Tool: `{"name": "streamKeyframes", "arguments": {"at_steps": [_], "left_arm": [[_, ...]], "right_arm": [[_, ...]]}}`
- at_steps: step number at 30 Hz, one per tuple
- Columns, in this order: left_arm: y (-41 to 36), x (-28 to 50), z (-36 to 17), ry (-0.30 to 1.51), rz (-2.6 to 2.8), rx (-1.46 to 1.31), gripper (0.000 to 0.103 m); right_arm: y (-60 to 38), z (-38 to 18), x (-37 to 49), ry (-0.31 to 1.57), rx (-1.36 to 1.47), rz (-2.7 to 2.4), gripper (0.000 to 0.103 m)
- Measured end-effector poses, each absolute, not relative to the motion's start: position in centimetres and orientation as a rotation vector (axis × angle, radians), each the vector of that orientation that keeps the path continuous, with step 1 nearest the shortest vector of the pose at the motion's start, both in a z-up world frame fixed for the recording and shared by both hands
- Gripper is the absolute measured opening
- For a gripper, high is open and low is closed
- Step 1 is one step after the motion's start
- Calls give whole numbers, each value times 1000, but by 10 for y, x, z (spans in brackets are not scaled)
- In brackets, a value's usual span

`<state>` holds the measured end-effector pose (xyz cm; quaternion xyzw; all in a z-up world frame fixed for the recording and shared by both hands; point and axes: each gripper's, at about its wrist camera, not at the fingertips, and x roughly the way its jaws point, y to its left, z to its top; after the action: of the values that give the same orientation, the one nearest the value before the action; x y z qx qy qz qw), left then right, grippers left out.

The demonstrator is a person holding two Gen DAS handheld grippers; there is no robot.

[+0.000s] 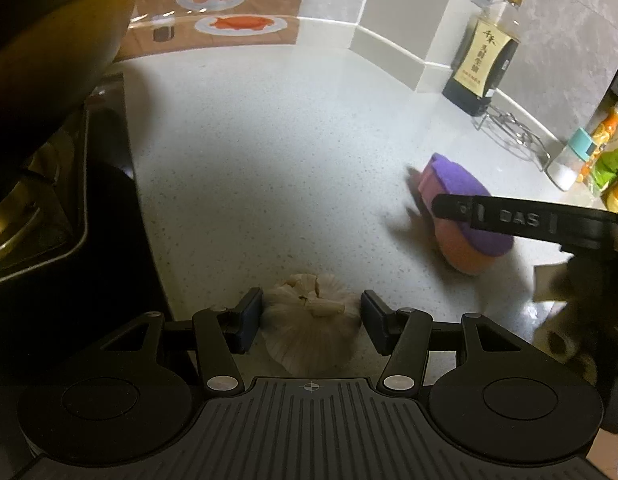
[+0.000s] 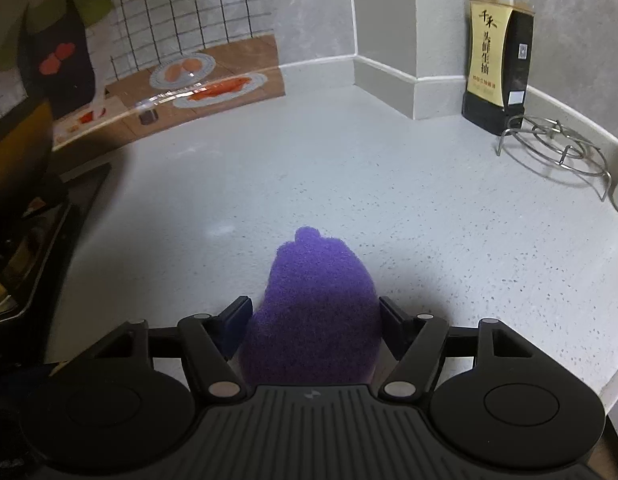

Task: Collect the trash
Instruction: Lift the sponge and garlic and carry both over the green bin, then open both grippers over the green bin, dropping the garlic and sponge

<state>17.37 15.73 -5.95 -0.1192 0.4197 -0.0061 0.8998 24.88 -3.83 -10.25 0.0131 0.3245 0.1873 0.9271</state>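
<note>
At the left edge of the pale speckled stone countertop sits the black sunken hob with a dark metal wok looming over it. Just right of that edge, near the counter's front, the left gripper straddles a whole papery white garlic bulb. Its left finger touches the bulb's side, while a thin gap shows at the right one, so the claw looks spread around the bulb and not yet clenched on it.

Further right, toward the middle of the counter, the right gripper is clenched on a purple-topped, orange-bodied scouring sponge, which bulges between the pads. From the left wrist view the sponge appears lifted or tipped, with its shadow on the counter beneath; whether it touches the surface I cannot tell.

In the back right corner stand a tall dark soy-sauce bottle with a cream label and, just beside it, a round wire trivet.

The step in hand seems to be gathering loose items, with both claws set on their picks. Next the left claw would need to squeeze gently, since the bulb's dry skin can slip or crumble, then lift straight up clear of the hob's edge.
</note>
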Motion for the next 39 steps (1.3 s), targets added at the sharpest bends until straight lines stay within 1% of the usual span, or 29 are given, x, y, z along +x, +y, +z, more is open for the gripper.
{"name": "streamKeyframes", "arguments": {"at_steps": [10,14,21,26,30,33,36,39], "left_arm": [[166,154,-54,805,-16,-348,59],[163,141,-44,776,-40,-354,59],[136,101,-24,751,-142,-326,59],[90,84,-28,804,-291,-329,59],[46,78,-51,871,-377,-295,59],[15,79,-83,928,-438,-249,59],[-12,90,-130,1045,-480,-235,59],[-44,111,-193,1197,-503,-222,59]], "right_arm": [[-45,-68,194,676,135,581,68],[-52,-65,167,696,193,627,68],[-106,-91,121,731,284,553,68],[-167,-127,97,775,397,449,68],[-218,-162,74,809,499,328,68],[-247,-186,54,790,517,250,68],[-271,-213,31,771,490,118,68],[-290,-240,12,830,466,-17,68]]}}
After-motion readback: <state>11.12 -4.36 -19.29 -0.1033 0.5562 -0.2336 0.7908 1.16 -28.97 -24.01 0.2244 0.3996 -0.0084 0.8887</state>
